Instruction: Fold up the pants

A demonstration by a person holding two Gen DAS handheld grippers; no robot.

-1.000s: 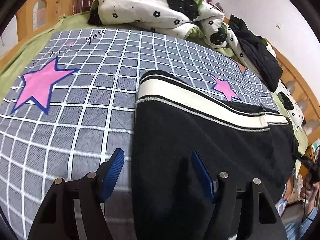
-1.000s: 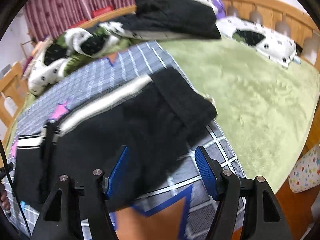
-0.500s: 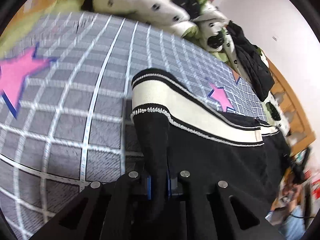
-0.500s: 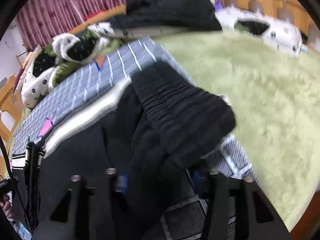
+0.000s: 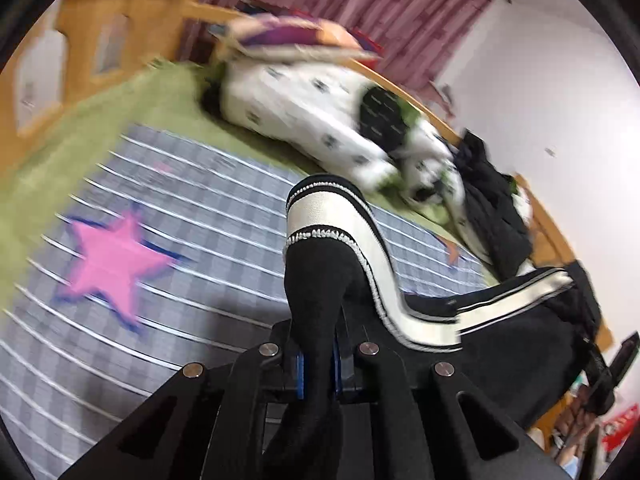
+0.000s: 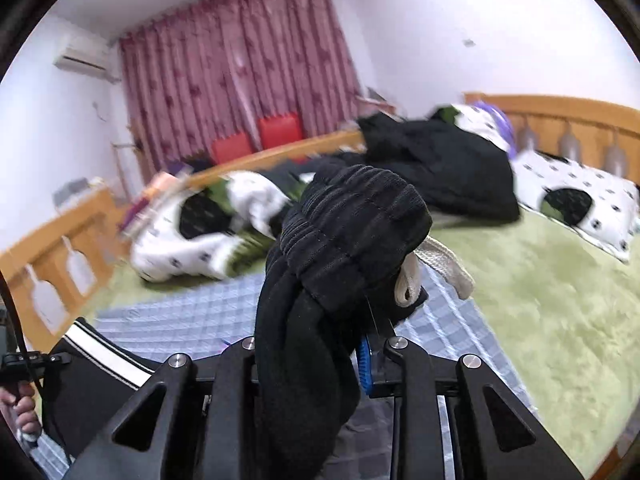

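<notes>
Left gripper [image 5: 318, 364] and right gripper [image 6: 316, 356] each clamp the soft, limp black white-striped pants [image 5: 320, 280]; hold hem and waistband.

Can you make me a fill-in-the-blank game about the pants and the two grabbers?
1. Both grippers are shut on the ____ pants.
2. The stripe along the pants leg is ____.
3. The star on the checked blanket is ____.
4. The right gripper pinches the pants near the ribbed ____.

Missing words: black; white; pink; waistband
</notes>
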